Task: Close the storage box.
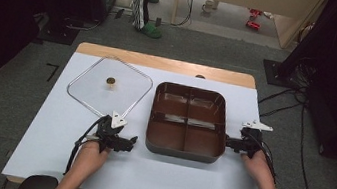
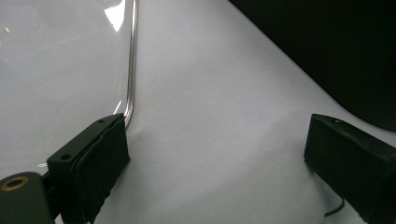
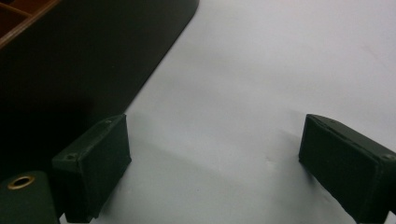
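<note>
A: From the left, what's there?
B: A clear square glass lid lies flat on the white desk. The left gripper rests released near its corner.
A: And right?
B: A brown four-compartment pan; the right gripper waits unclenched beside it. Likely nothing's begun; next, grasp the lid's brass knob.

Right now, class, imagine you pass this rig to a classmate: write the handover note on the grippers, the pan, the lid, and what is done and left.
Left gripper: open, holding nothing, on the table between the glass lid and the divided pan, one jaw by the lid's rim.
Right gripper: open, holding nothing, at the pan's right side.
Lid lies flat on the white table, left of the pan, knob up.
Pan has four compartments, uncovered.
Done: nothing gripped yet.
Left: probably lift the lid and set it on the pan.
</note>
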The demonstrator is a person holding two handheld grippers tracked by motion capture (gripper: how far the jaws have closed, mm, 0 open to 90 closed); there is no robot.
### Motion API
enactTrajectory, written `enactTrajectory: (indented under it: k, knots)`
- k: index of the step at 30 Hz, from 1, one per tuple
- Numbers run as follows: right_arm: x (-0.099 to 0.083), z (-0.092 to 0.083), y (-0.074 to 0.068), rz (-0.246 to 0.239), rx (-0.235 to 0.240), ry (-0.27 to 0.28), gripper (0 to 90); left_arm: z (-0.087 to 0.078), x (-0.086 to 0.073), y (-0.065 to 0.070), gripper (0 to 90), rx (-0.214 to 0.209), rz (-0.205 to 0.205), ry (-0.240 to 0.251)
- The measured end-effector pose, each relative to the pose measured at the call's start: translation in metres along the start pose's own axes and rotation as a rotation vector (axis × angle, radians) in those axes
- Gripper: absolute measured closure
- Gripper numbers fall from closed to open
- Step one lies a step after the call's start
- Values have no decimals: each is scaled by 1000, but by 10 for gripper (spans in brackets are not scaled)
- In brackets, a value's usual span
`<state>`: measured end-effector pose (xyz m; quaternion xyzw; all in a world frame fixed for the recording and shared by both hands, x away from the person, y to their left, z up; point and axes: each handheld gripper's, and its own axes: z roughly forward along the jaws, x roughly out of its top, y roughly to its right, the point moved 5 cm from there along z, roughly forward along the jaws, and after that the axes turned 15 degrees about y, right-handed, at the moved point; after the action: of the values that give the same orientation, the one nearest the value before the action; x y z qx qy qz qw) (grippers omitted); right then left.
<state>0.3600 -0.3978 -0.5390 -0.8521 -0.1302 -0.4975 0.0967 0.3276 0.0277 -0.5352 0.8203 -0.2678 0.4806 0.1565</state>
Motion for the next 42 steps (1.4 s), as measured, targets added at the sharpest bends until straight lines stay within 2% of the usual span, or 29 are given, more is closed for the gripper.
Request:
enactTrajectory:
  k: [18,21,23,33,37,42]
  knots:
    - [0,0,0,-2,-1,-1,83,1,0,0,60,3,-3,-2]
    - [0,0,0,-2,-1,-1,83,1,2,0,61,6,-2,-25]
    - [0,0,0,-2,-1,-1,83,2,4,1,62,9,-3,-58]
    - [0,0,0,-2,-1,-1,83,3,7,1,73,7,2,-91]
    - [0,0,0,-2,-1,-1,84,0,9,3,158,-20,22,-105]
    - [0,0,0,-2,-1,-1,84,-3,11,2,233,-27,18,-123]
